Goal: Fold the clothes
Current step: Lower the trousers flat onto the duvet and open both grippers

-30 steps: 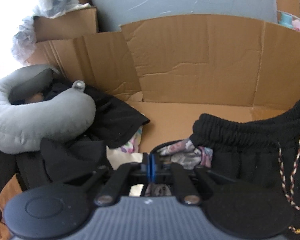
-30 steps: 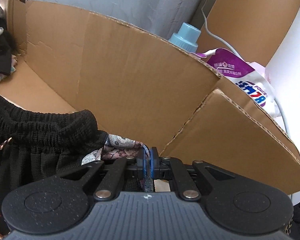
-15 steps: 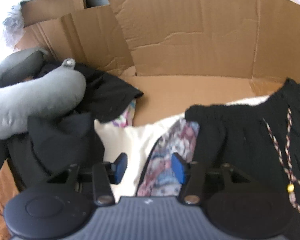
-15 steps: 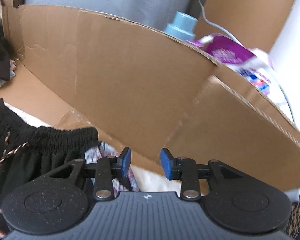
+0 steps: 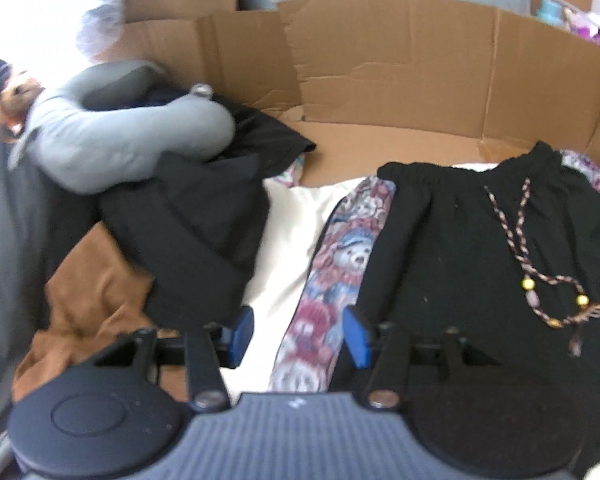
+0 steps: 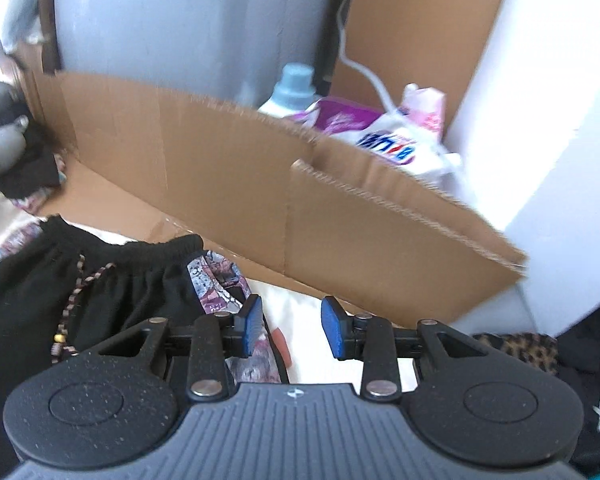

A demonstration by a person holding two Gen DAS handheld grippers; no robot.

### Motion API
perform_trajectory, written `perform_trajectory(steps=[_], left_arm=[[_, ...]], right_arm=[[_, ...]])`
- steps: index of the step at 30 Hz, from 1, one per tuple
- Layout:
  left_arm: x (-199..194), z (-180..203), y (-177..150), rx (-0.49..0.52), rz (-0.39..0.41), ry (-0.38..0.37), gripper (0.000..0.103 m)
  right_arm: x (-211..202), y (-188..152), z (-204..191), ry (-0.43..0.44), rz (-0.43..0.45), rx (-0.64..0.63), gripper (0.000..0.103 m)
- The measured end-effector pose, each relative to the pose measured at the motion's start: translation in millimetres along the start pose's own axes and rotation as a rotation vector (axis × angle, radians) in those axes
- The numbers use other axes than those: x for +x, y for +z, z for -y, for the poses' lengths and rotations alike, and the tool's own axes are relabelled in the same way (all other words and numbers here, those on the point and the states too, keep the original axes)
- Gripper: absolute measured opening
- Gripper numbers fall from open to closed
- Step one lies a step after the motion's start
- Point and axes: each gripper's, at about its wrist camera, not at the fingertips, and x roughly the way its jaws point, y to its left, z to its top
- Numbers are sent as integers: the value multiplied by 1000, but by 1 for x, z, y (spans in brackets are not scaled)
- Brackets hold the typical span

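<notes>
A pair of black shorts lies flat on a cream cloth surface, its elastic waistband toward the far cardboard wall. A teddy-bear print panel runs down the shorts' left side, and a braided drawstring with beads rests on the front. The left claw hangs released, its blue-padded fingers spread on either side of the print panel, holding nothing. The right claw is likewise released and empty, just beside the shorts' right edge, over the cream cloth. Toward the left edge of the surface sits a heap of black clothing, a brown garment and a grey neck pillow. Behind the cardboard stand a detergent bottle and a purple and white pouch.
</notes>
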Motion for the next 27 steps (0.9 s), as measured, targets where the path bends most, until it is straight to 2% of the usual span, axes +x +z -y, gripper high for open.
perform_trajectory(steps=[13, 17, 21, 27], left_arm=[[-133, -37, -24, -71, -10, 9, 56], [-166, -47, -35, -86, -20, -4, 59], [-197, -57, -44, -122, -24, -18, 61], [-240, -66, -61, -121, -17, -35, 65]], right_arm=[[-183, -15, 81, -19, 16, 191, 42], [-232, -25, 92, 21, 24, 164, 42], [-275, -33, 97, 37, 15, 81, 42], [-336, -51, 120, 57, 52, 171, 42]])
